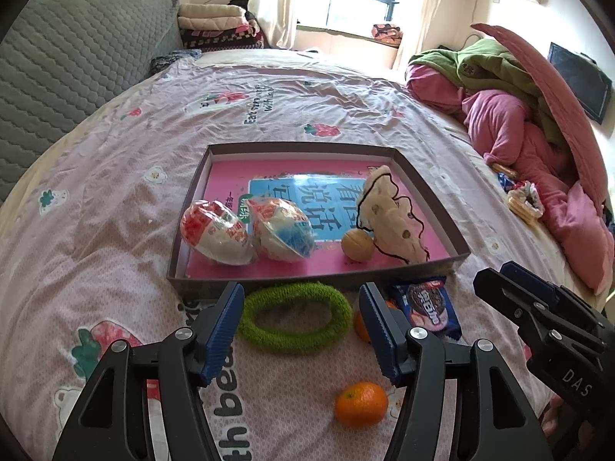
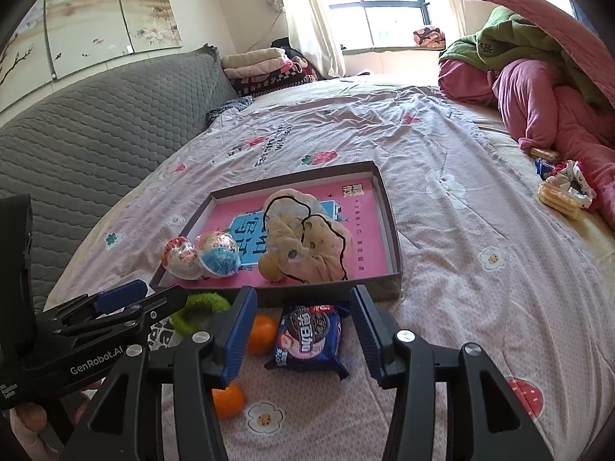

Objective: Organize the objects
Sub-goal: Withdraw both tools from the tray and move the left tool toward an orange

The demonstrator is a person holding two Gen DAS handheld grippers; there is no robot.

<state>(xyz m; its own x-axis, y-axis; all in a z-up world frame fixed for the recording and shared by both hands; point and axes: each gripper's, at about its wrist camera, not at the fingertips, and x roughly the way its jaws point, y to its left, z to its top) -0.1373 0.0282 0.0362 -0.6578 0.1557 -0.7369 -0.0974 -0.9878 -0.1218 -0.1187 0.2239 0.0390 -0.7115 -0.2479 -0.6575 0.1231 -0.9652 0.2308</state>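
Observation:
A shallow brown box (image 1: 303,146) (image 2: 388,207) lined with a pink book lies on the bed. In it are two wrapped toy eggs (image 1: 215,230) (image 2: 219,253), a small beige ball (image 1: 357,247) and a cream frilled cloth (image 1: 388,215) (image 2: 303,238). In front of the box lie a green fuzzy ring (image 1: 338,307) (image 2: 200,303), an Oreo packet (image 1: 430,307) (image 2: 311,338) and two oranges (image 1: 361,403) (image 2: 263,332). My left gripper (image 1: 300,290) hangs open above the ring. My right gripper (image 2: 303,292) hangs open above the Oreo packet, holding nothing.
Pink and green bedding (image 1: 519,123) is heaped at the right, with biscuits and a scrunchie (image 1: 522,199) beside it. A grey quilted headboard (image 1: 77,57) runs along the left. Folded blankets (image 1: 215,23) are stacked at the far end below the window.

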